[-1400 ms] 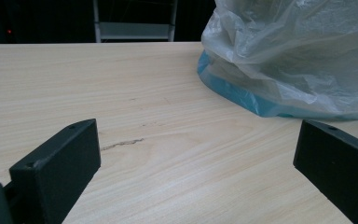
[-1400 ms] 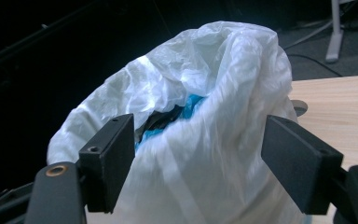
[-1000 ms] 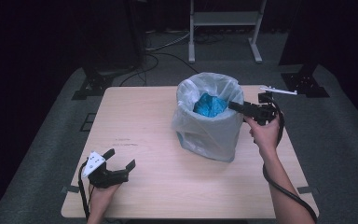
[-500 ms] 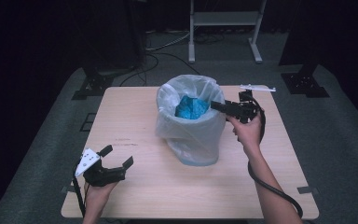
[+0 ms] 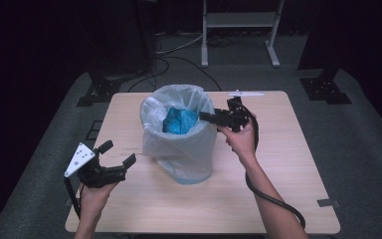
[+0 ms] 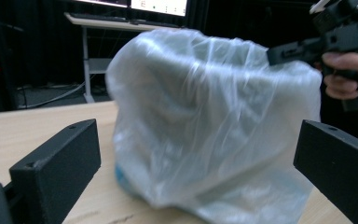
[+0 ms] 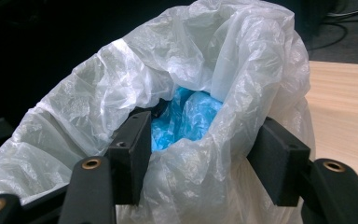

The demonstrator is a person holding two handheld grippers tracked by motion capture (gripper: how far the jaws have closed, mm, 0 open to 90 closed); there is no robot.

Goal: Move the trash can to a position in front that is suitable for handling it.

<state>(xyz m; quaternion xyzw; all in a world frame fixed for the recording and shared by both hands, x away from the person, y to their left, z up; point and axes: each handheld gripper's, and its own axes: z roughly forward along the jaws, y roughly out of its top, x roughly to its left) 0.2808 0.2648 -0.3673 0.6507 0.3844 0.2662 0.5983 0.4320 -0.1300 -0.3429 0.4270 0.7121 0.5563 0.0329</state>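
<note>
A small bin lined with a white plastic bag point(image 5: 181, 149) stands on the wooden table point(image 5: 288, 164), leaning a little, with crumpled blue plastic point(image 5: 178, 122) inside. My right gripper point(image 5: 203, 117) reaches over the bin's right rim from the right. In the right gripper view its jaws point(image 7: 205, 126) straddle the bag's rim point(image 7: 200, 158), one inside the bag and one outside, with bunched plastic filling the gap; they have just been opening slightly. My left gripper point(image 5: 118, 153) hovers open above the table's front left, aimed at the bag point(image 6: 205, 116), which is well clear of its jaws.
The right gripper's black cable point(image 5: 271, 199) loops over the table's front right. A strip of white tape point(image 5: 246, 93) lies at the far edge. A metal frame point(image 5: 238, 20) and black stands point(image 5: 328, 87) are on the floor behind.
The right gripper has travelled left across the table and the bag-lined bin has come with it. The left gripper has risen off the table.
</note>
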